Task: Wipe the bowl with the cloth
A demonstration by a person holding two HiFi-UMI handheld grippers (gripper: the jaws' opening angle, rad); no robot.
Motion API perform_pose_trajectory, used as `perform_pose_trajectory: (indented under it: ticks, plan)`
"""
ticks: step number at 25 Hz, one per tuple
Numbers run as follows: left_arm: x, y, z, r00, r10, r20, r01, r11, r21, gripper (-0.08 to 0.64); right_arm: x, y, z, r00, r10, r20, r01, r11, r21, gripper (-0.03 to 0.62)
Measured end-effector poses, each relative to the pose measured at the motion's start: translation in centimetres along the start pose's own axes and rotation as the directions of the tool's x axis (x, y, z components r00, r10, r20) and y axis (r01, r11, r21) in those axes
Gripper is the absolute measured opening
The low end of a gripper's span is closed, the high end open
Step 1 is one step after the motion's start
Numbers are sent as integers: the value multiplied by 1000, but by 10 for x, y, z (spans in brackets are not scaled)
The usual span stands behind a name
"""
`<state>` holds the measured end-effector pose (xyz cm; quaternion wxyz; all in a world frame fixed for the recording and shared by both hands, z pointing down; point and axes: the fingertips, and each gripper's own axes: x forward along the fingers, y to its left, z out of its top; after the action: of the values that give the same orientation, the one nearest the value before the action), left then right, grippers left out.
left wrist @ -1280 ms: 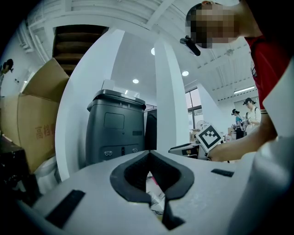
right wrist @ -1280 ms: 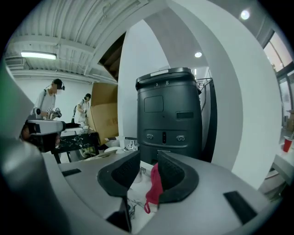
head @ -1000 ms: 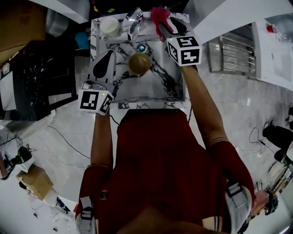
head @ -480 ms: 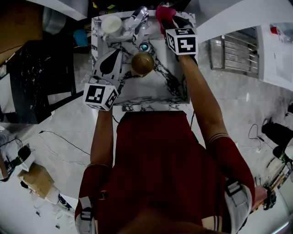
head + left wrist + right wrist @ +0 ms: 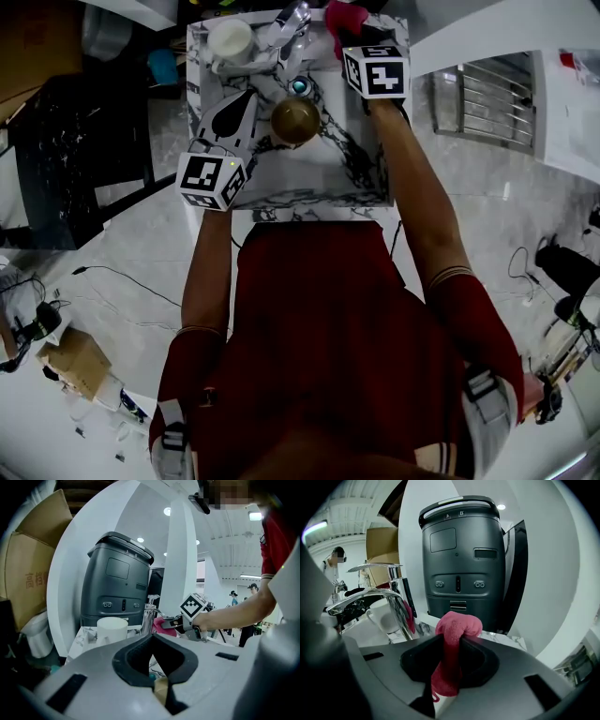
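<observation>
Now right gripper (image 5: pixel 450 645), jaws just closing, clamps pink cloth (image 5: pixel 457 624); left gripper (image 5: pixel 152 641) tips together (empty)

Both arms extended forward. The left gripper (image 5: pixel 246 97) has jaws together, empty; the right gripper (image 5: pixel 451 644) has jaws just closed onto the pink cloth (image 5: pixel 457 625).

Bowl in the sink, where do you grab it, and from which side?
Probably its thin rim, on the side facing the left gripper, coming in from the left. The bowl is round and smooth, so its wall would likely slip; one jaw inside and one outside the rim should hold. The right gripper has just been closing its jaws on the pink cloth.
</observation>
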<state>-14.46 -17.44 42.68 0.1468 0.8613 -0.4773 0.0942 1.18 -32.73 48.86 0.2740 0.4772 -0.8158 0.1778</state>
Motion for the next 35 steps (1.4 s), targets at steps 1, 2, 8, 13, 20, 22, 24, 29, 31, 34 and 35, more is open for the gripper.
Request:
perform_pose_trajectory:
  ticks: [1,2,8,13,20,22,24,29,31,34,35]
  plan:
    - [1,1,-2,1000,-1,-5,1,1000,0,6,0,0,0,1000,-2,3,2,1000,-2,78]
    - [1,1,-3,1000,-2,-10,2,1000,0,6,-1,0,0,1000,-4,7,4,1000,-5,72]
    - [4,2,-13,999,-11,-36,11,1000,-2,6,-16,2,6,997,-14,79,15,1000,-7,61]
    - [7,1,-23,998,-18,-61,18,1000,-6,6,-46,7,19,984,-6,176,9,1000,-17,60]
    - [14,-4,-40,991,-38,-127,37,999,-15,6,-97,24,36,956,28,291,-18,999,-36,60]
    - [17,-6,-47,987,-45,-152,43,999,-17,6,-109,31,39,949,43,311,-31,999,-43,60]
    - [20,-7,-54,984,-49,-173,47,999,-20,6,-119,39,40,943,59,328,-44,998,-51,60]
    - [24,-7,-71,975,-47,-217,38,998,-46,8,-137,54,35,934,86,348,-68,996,-65,60]
    - [26,-7,-79,969,-49,-242,36,998,-60,9,-141,57,32,932,94,350,-75,995,-68,60]
    - [28,-5,-91,961,-50,-271,29,996,-82,17,-145,63,25,931,104,350,-83,994,-72,60]
    - [28,-4,-95,959,-50,-279,26,996,-89,24,-147,65,24,930,106,352,-85,994,-73,60]
